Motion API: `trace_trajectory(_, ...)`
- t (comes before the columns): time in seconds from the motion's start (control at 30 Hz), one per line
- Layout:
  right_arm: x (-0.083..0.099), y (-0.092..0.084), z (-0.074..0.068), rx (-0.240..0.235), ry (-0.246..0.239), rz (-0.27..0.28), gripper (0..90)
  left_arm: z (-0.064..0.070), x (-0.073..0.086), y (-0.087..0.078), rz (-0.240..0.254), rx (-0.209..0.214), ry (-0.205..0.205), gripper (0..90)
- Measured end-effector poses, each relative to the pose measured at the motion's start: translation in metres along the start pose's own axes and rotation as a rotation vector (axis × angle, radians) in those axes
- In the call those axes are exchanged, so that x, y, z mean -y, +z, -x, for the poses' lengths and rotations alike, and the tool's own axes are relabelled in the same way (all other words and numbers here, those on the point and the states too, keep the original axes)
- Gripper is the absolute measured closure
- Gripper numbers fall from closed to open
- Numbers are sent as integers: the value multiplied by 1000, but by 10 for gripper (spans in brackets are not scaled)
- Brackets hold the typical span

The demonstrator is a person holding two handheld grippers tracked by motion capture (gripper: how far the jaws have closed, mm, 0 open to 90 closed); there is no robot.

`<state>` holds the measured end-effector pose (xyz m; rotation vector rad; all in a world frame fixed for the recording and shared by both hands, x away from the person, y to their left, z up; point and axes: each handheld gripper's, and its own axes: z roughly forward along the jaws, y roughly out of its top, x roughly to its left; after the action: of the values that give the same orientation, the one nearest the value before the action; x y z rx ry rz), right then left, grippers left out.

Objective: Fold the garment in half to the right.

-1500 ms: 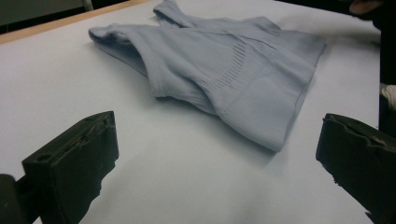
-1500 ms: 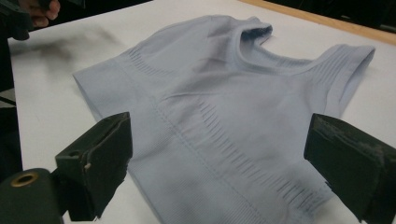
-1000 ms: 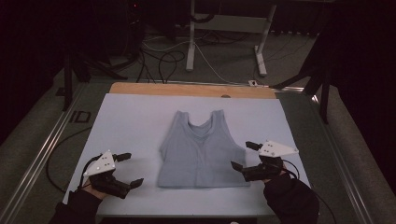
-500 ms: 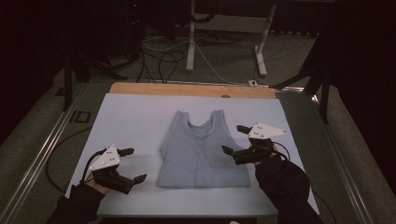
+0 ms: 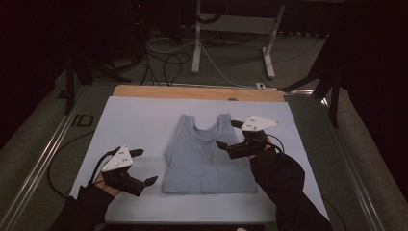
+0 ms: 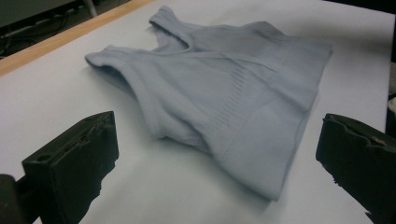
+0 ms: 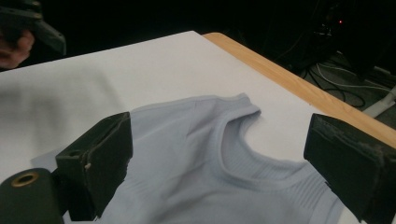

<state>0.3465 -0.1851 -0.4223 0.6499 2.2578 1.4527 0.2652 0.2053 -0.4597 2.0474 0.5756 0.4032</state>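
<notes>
A pale blue sleeveless top [image 5: 207, 156] lies flat on the white table cover [image 5: 139, 120], straps toward the far edge. My left gripper [image 5: 143, 166] is open beside the top's lower left corner, not touching it; its own view shows the top [image 6: 219, 88] ahead between the black fingers [image 6: 74, 163]. My right gripper [image 5: 228, 134] is open and hovers over the top's right shoulder strap. The right gripper view looks down on the neckline [image 7: 243, 144], with the fingers [image 7: 100, 158] spread to either side.
A wooden strip [image 5: 197, 92] borders the table's far edge. Metal rails [image 5: 43, 159] run along the left side. Cables [image 5: 163, 62] and a stand's white legs [image 5: 197, 43] are on the dark floor beyond. The other hand and its gripper [image 7: 28, 28] appear far off in the right gripper view.
My right gripper has moved forward and left from the top's lower right edge to over its right strap. My left gripper has shifted slightly toward the top's lower left corner.
</notes>
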Motion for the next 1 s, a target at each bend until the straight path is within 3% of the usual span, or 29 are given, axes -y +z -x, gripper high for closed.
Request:
trace_trajectory(0.37, -9, 30, 3, -18, 4, -16, 82, 8, -9, 13, -35, -10, 8, 4)
trace_trajectory(0.53, -17, 43, 5, -25, -15, -29, 82, 12, -10, 21, -44, -29, -6, 4)
trace_trajectory(1.0, -34, 86, 10, -54, -11, -54, 82, 25, -11, 42, -90, -59, -44, 4)
